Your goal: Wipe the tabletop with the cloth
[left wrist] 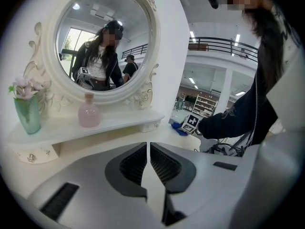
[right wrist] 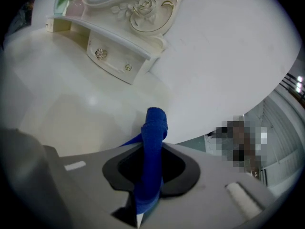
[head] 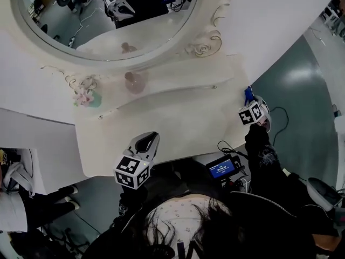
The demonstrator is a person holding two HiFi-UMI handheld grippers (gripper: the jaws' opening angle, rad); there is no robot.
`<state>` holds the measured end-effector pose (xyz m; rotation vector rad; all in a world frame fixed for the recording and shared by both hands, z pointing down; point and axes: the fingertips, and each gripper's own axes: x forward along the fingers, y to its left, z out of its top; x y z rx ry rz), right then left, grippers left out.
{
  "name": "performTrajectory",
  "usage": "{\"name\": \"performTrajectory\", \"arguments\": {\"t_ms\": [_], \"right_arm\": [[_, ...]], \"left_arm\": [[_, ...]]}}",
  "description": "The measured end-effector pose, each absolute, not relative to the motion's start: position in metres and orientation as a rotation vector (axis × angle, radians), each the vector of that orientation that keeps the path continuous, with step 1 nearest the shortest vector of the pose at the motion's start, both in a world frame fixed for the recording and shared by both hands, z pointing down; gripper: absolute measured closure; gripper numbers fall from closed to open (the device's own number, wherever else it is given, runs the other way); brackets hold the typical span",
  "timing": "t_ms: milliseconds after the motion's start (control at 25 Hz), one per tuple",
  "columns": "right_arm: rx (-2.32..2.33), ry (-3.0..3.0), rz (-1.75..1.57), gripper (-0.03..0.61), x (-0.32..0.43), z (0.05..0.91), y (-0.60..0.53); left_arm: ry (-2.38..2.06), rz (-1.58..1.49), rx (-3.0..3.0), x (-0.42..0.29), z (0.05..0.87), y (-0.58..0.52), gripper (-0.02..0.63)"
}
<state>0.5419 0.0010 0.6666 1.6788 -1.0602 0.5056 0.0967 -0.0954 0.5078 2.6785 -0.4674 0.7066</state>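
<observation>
A blue cloth (right wrist: 153,151) is pinched between the jaws of my right gripper (right wrist: 151,168), which is shut on it; its bunched end sticks up over the cream tabletop (right wrist: 62,109). In the head view the right gripper (head: 249,102) sits at the table's right end, the cloth (head: 248,94) a small blue patch by it. My left gripper (head: 146,143) hovers over the tabletop's (head: 172,123) front edge. Its jaws (left wrist: 148,161) are shut with nothing between them. From the left gripper view the cloth (left wrist: 180,129) shows far off beside the right gripper's marker cube.
A round mirror (head: 108,15) in an ornate frame stands at the back. On the low shelf (left wrist: 95,124) sit a pink bottle (left wrist: 88,112) and a green vase of flowers (left wrist: 26,109). A small drawer with knobs (right wrist: 112,61) lies under the shelf. Cables and a lit screen (head: 222,169) are below the table's front.
</observation>
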Motion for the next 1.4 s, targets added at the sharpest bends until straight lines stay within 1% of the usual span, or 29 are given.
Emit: {"name": "performTrajectory", "arguments": {"t_ms": [240, 480, 760, 1040, 1400], "right_arm": [[1.712, -1.105, 0.5, 0.503, 0.508, 0.637, -0.006], [1.755, -1.222, 0.404, 0.503, 0.427, 0.593, -0.044], [1.727, -1.383, 0.335, 0.503, 0.296, 0.562, -0.09], [1.649, -1.567, 0.275, 0.503, 0.158, 0.558, -0.142], [1.433, -1.869, 0.191, 0.503, -0.055, 0.559, -0.221]], "left_arm": [[-0.521, 0.648, 2.671, 0.062, 0.501, -0.103, 0.612], [-0.557, 0.626, 2.66, 0.006, 0.5, -0.109, 0.612], [-0.644, 0.589, 2.628, -0.091, 0.496, -0.116, 0.612], [-0.762, 0.568, 2.589, -0.185, 0.505, -0.13, 0.612], [-0.906, 0.526, 2.52, -0.281, 0.508, -0.138, 0.612]]}}
